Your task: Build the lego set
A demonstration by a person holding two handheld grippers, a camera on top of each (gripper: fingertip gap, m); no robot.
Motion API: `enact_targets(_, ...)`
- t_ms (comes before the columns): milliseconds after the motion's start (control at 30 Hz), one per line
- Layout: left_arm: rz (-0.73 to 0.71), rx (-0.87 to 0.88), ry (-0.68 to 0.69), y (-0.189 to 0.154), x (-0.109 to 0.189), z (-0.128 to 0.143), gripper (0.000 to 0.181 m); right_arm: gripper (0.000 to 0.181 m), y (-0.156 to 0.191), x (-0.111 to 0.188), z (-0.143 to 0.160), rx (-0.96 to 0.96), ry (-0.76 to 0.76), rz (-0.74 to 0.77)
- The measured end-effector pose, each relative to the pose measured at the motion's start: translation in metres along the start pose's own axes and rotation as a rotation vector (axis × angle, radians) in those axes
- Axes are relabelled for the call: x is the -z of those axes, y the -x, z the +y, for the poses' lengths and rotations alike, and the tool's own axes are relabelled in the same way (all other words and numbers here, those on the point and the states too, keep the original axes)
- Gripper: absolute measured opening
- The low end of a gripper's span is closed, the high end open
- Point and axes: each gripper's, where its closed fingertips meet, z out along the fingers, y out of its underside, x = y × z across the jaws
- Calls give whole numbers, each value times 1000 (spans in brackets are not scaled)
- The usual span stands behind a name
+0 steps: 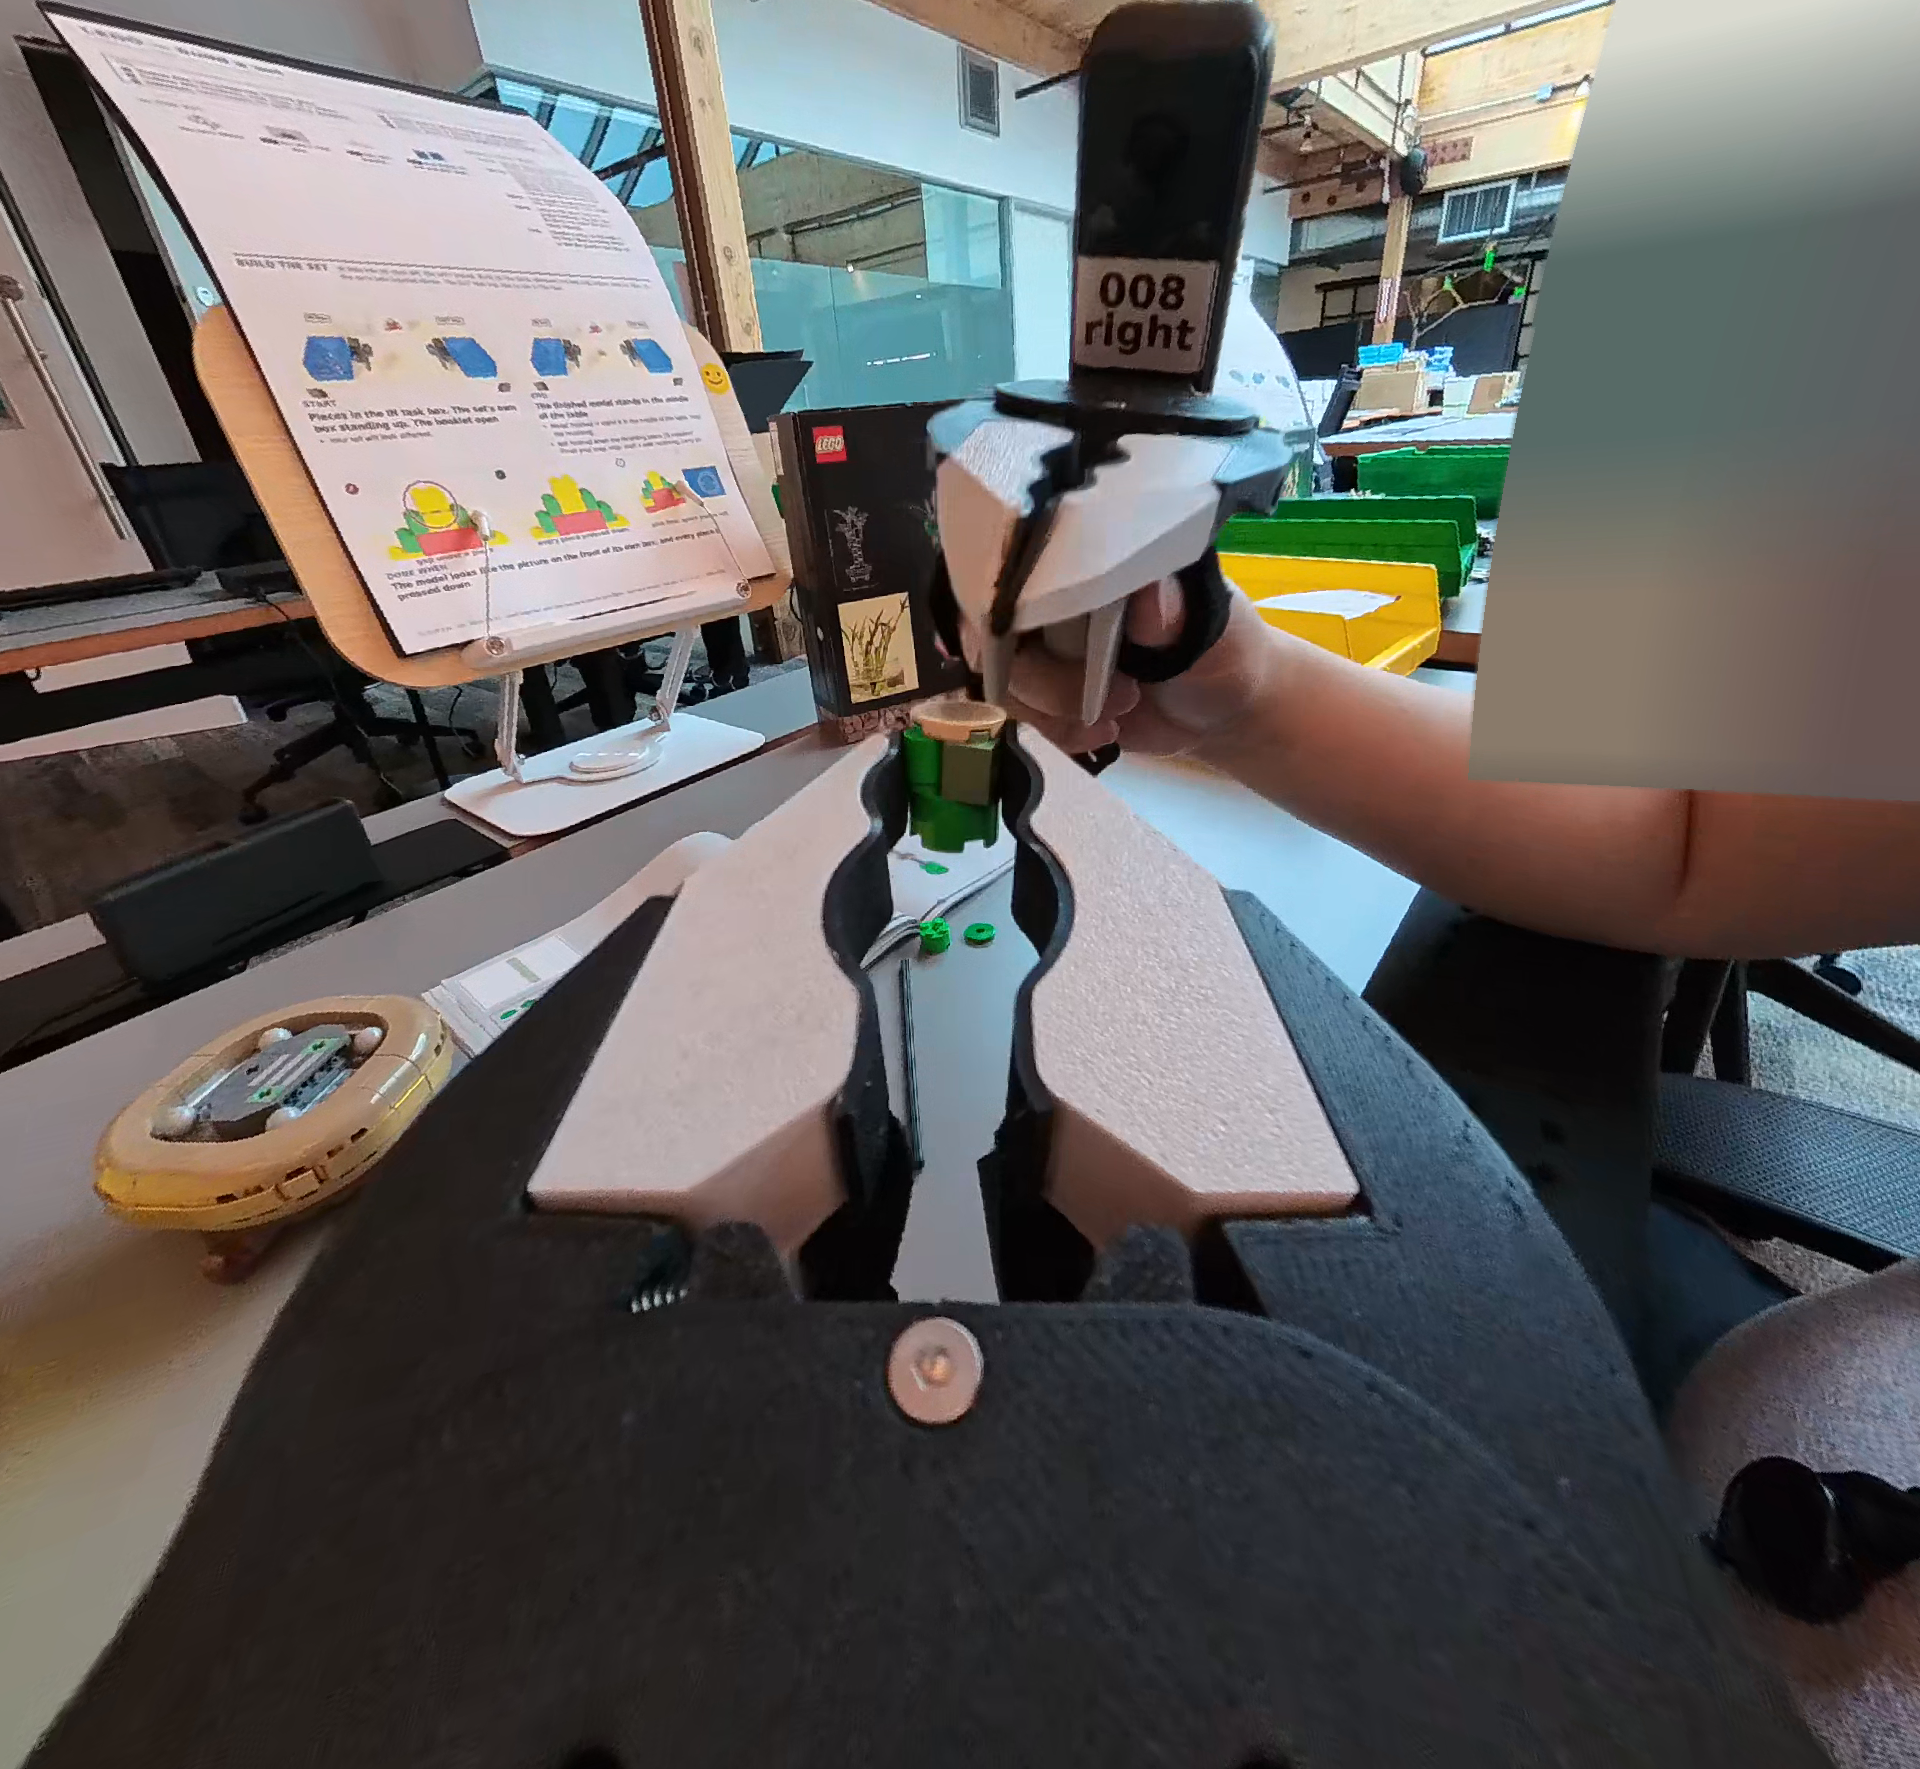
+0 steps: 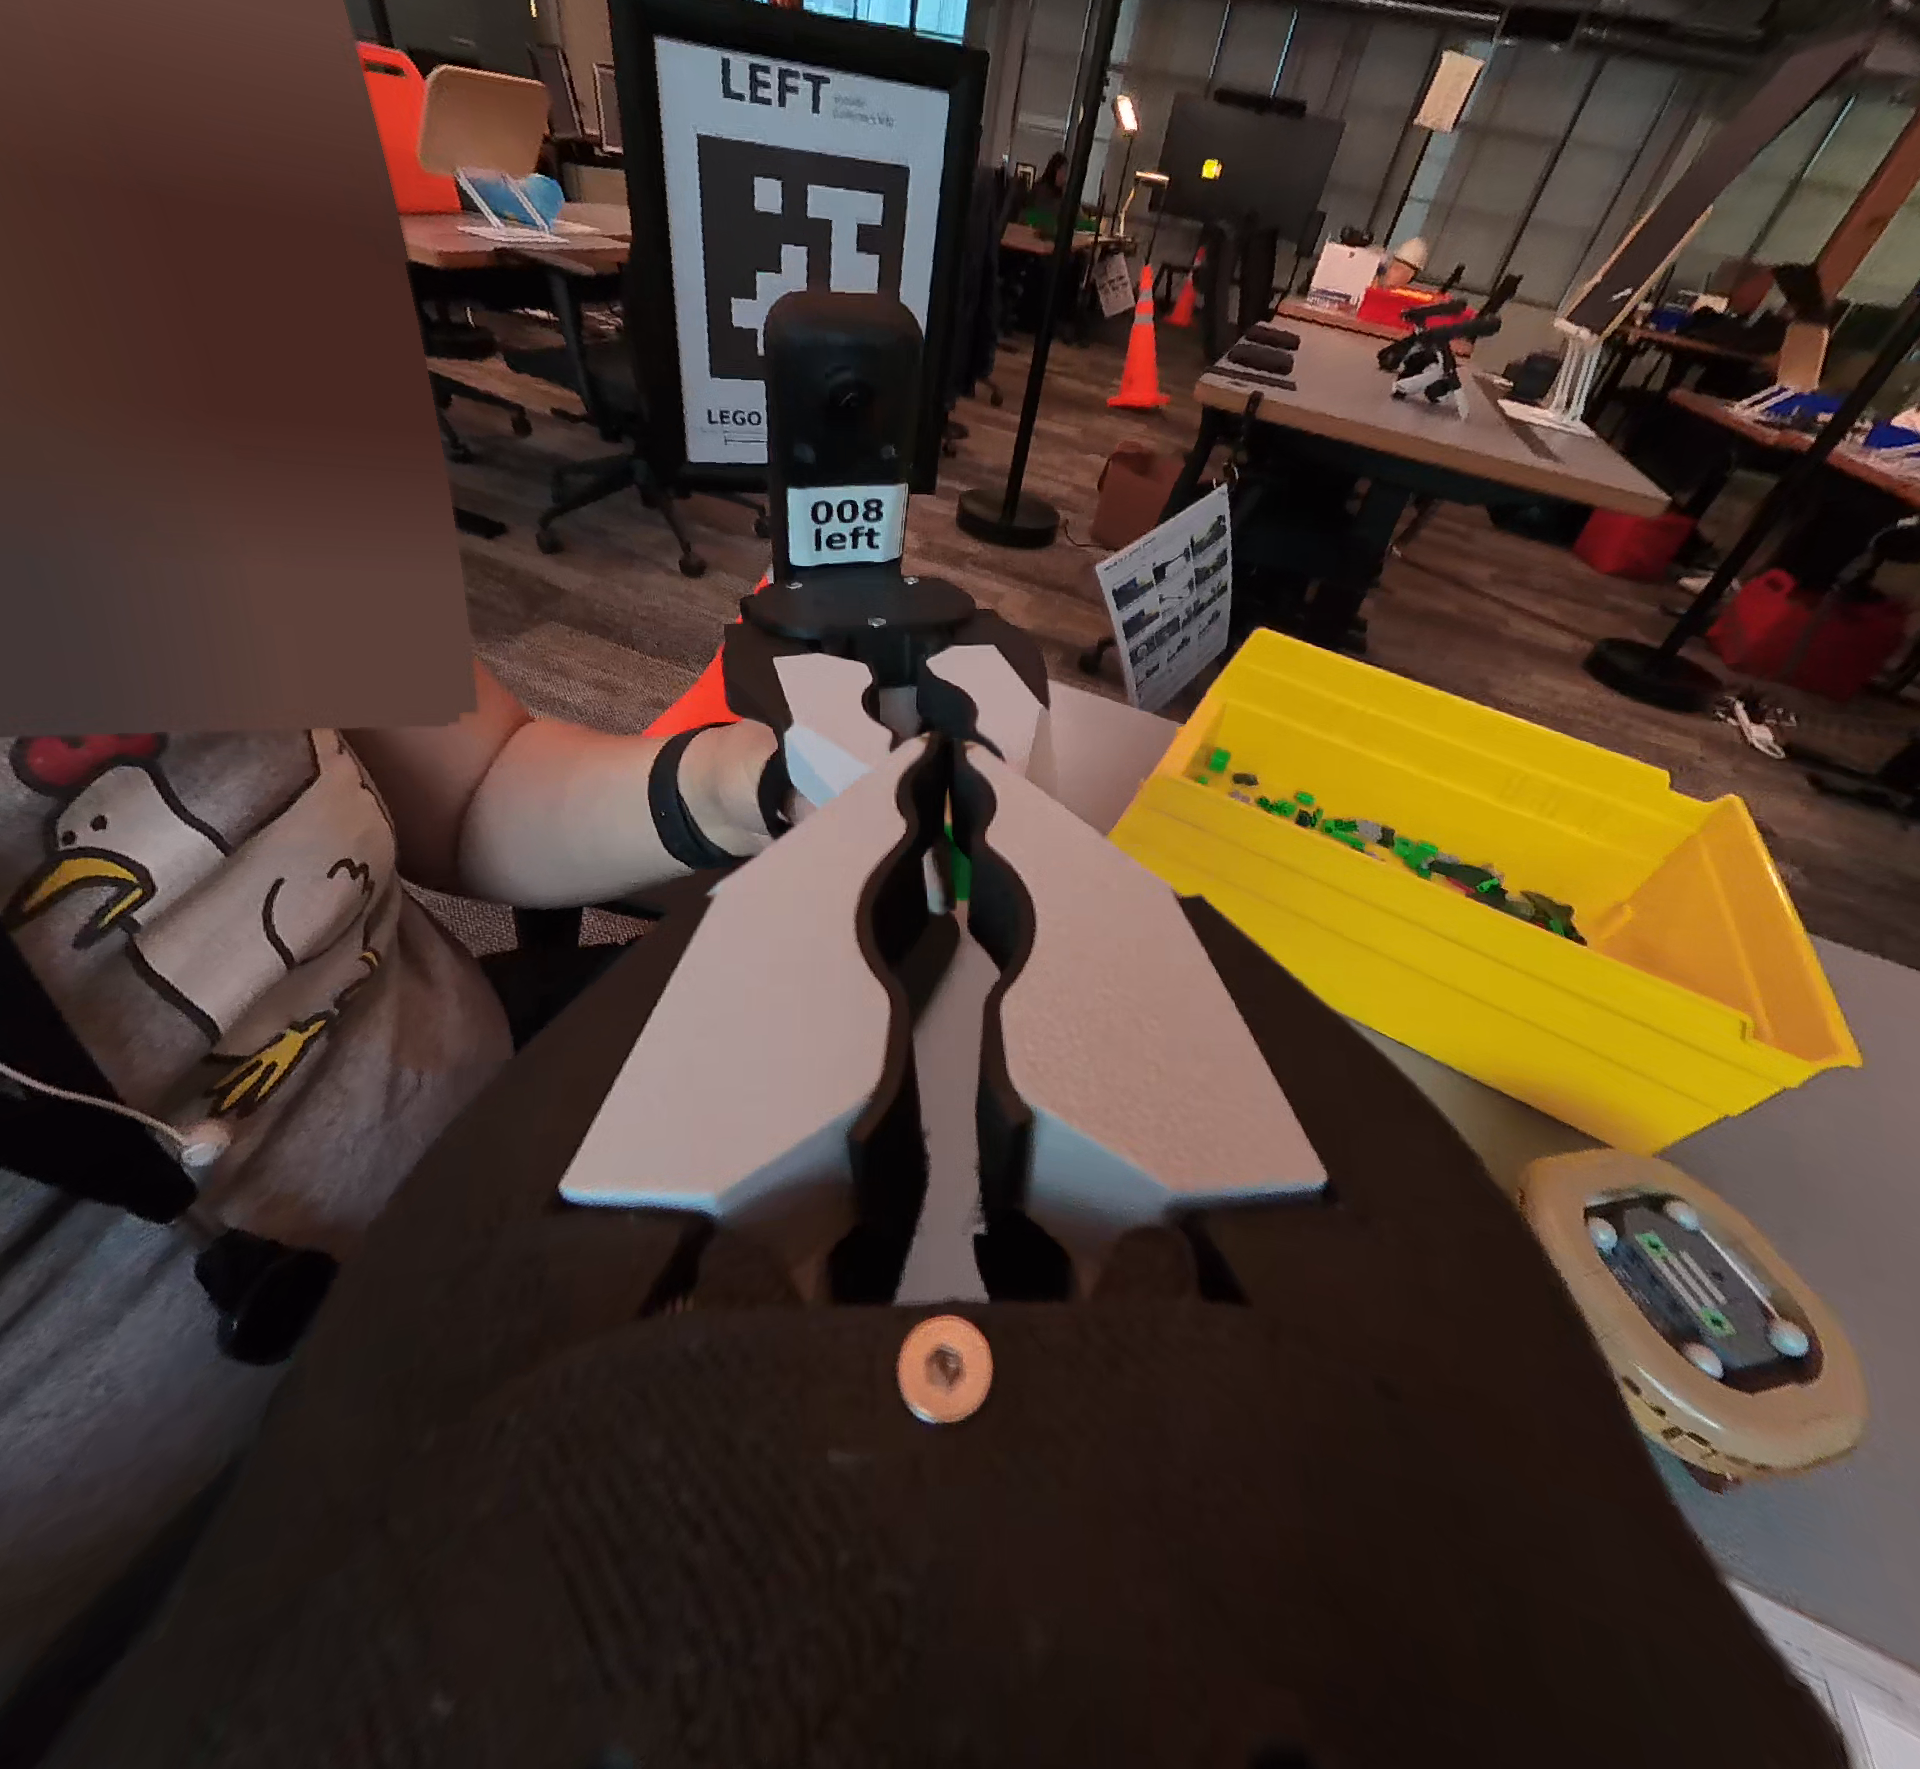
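Fingers of left gripper clamp green lego stack, tan-capped.

Each handheld claw has a broad black textured body with a silver screw at its centre, low in the frame. Two pale flat-topped fingers with wavy black inner edges taper upward from it. The right claw, centre of the left wrist view, carries a black camera post with a white label. The left claw matches. The person wears a grey shirt printed with a chicken, and a black wristband.
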Motion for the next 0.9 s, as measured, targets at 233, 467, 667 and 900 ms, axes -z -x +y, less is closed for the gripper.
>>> enact_targets(233, -13, -46, 33, -2, -3, 4, 15, 0, 1, -8, 10, -14, 55, -5)
enact_targets(467, 0, -9, 29, 0, -1, 8, 15, 0, 9, 74, -102, 276, -258, 207)
enact_targets(667, 25, 185, 53, 17, -10, 38, 15, 26, -43, 158, -81, 291, -116, 495)
enact_targets(900, -70, -111, 132, 40, -58, 38, 15, 33, -96, 199, -15, 6, -12, 583)
